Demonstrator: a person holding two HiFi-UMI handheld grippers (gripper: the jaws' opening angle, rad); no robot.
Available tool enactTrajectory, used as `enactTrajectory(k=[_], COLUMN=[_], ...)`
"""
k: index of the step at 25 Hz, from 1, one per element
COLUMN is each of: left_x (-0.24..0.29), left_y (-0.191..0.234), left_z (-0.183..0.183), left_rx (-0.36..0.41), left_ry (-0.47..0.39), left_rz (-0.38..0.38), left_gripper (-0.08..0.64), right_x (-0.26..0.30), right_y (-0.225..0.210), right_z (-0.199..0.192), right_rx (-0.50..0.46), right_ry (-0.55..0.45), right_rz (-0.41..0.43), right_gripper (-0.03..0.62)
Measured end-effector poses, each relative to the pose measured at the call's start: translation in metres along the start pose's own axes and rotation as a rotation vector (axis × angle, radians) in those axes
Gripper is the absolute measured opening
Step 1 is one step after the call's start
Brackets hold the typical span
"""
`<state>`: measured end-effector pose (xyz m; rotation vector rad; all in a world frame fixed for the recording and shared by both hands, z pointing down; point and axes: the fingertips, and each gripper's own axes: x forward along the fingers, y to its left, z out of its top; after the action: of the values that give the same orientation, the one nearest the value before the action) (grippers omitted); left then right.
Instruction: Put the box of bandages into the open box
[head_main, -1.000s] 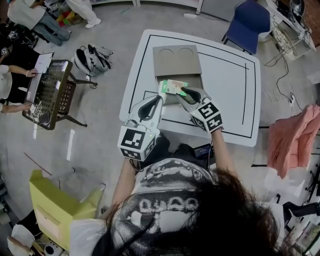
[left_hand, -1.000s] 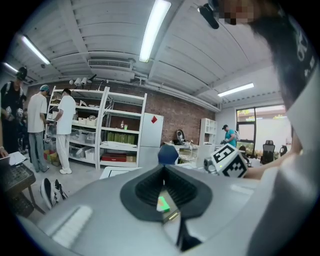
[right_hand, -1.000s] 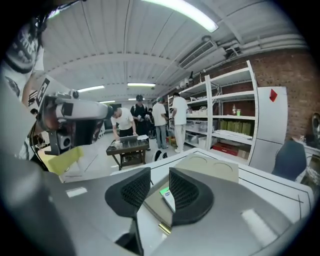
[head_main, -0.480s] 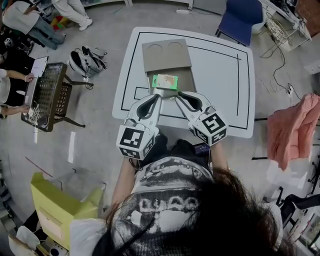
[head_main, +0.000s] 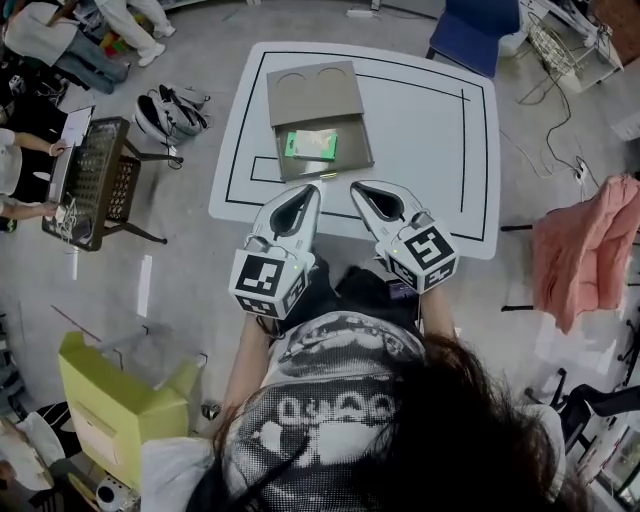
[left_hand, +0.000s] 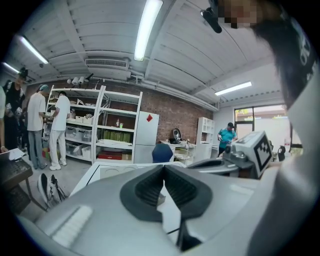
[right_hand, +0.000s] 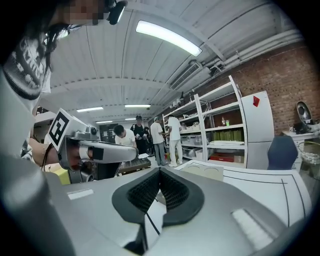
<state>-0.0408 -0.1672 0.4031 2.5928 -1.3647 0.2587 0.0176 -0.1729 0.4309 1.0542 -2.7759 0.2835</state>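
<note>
White table (head_main: 430, 150) in a brick-walled workshop: the bandage box (head_main: 311, 144) lies inside the open box (head_main: 354, 158), long axis crosswise, straight ahead of the nearer left gripper (head_main: 313, 189). It and the right gripper (head_main: 357, 187) hover side by side at the near edge, jaws pressed together, empty.

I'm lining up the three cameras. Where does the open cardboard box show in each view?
Head view: open cardboard box upper centre, flap open, green bandage box inside.
Left gripper view: its two-circle flap just above the jaws, left of centre.
Right gripper view: the same flap above the jaws, right of centre.
Shared landmark: the blue chair, in all three.
</note>
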Motion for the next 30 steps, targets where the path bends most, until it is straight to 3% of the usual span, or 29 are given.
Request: enactTrajectory(k=[14, 30], left_x=[-0.011, -0.023], left_y=[-0.051, -0.019], left_z=[-0.009, -0.001], left_rx=[0.001, 0.012], left_ry=[0.001, 0.008], left_rz=[0.055, 0.019], left_gripper=[0.000, 0.000], right_x=[-0.042, -0.016], right_y=[0.012, 0.028], right_z=[-0.004, 0.015], right_rx=[-0.015, -0.023], right_ry=[-0.017, -0.047], right_rz=[0.084, 0.031], right_gripper=[-0.008, -0.008])
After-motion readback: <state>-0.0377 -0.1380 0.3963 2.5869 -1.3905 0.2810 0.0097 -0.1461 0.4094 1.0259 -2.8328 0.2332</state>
